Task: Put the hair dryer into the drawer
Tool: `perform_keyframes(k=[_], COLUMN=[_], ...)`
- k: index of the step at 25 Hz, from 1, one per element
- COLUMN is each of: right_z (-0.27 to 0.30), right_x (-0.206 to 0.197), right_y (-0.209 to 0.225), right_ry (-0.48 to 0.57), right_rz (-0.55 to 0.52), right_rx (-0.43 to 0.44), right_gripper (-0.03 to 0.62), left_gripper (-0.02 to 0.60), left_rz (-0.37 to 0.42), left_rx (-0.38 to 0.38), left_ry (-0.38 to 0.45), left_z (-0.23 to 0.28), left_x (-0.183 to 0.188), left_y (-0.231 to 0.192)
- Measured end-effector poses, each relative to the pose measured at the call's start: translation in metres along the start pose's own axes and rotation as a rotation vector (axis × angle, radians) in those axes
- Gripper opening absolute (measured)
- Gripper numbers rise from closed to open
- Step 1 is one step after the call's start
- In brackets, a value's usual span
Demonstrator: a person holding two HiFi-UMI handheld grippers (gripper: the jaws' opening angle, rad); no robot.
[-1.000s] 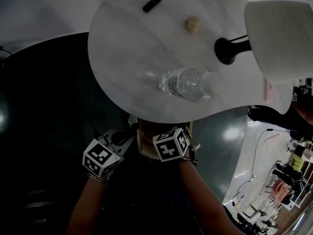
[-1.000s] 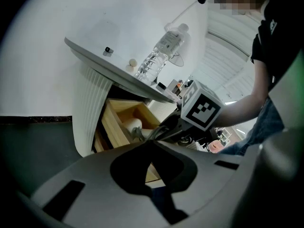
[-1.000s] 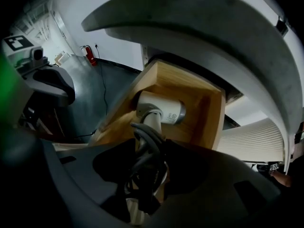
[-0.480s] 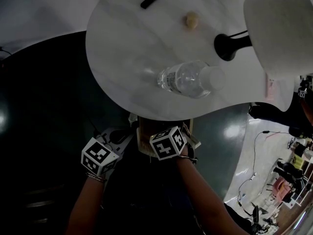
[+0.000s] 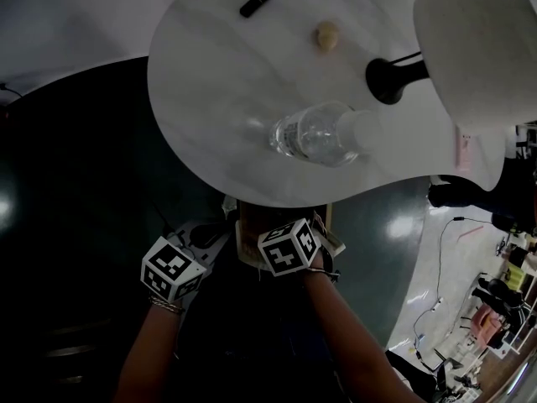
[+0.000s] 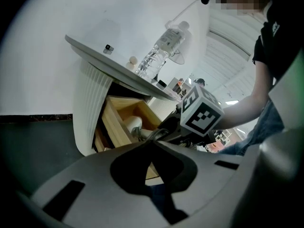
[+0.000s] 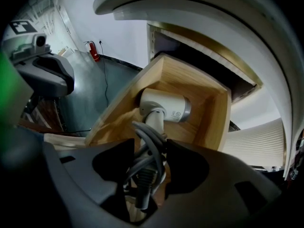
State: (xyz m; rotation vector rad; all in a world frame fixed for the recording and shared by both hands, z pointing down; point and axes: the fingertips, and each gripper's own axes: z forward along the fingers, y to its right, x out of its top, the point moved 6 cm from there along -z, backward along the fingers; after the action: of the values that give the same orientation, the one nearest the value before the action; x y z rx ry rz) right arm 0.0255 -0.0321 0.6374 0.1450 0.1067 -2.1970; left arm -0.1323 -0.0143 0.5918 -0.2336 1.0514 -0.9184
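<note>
Your right tongs (image 7: pixel 149 144) point down into the open drawer (image 7: pixel 211 113), a plain box of pale wood. Their jaws have just been opening and now stand wide, released, with the looped grey cord (image 7: pixel 148 132) bunched between them. The hair dryer (image 7: pixel 164 107) lies on the drawer's floor at mid-frame. It has a smooth white barrel with a silvery ring at one end and a short white handle. Your left tongs (image 6: pixel 152 144) are clenched on nothing, tips together, low in their view. Above the drawer, the round, marble-white tabletop (image 5: pixel 210 74) carries a clear plastic bottle (image 5: pixel 315 134) and rests on a ribbed white pedestal (image 6: pixel 90 108).
</note>
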Motion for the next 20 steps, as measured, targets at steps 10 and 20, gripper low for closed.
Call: perform_keyframes(k=[10,20], right_z=[-0.017,-0.045], right_x=[0.003,-0.006], right_y=[0.007,0.018], right_ry=[0.07,0.176], right_rz=[0.105,0.196], right_rx=[0.081,0.073], right_gripper=[0.235,0.166], left_gripper=[0.008,0.008], left_rz=[0.002,0.005], left_rx=[0.002,-0.007], left_ry=[-0.005,0.013], left_z=[-0.001,-0.007], left_x=[-0.001,0.004], left_y=[0.002,0.009])
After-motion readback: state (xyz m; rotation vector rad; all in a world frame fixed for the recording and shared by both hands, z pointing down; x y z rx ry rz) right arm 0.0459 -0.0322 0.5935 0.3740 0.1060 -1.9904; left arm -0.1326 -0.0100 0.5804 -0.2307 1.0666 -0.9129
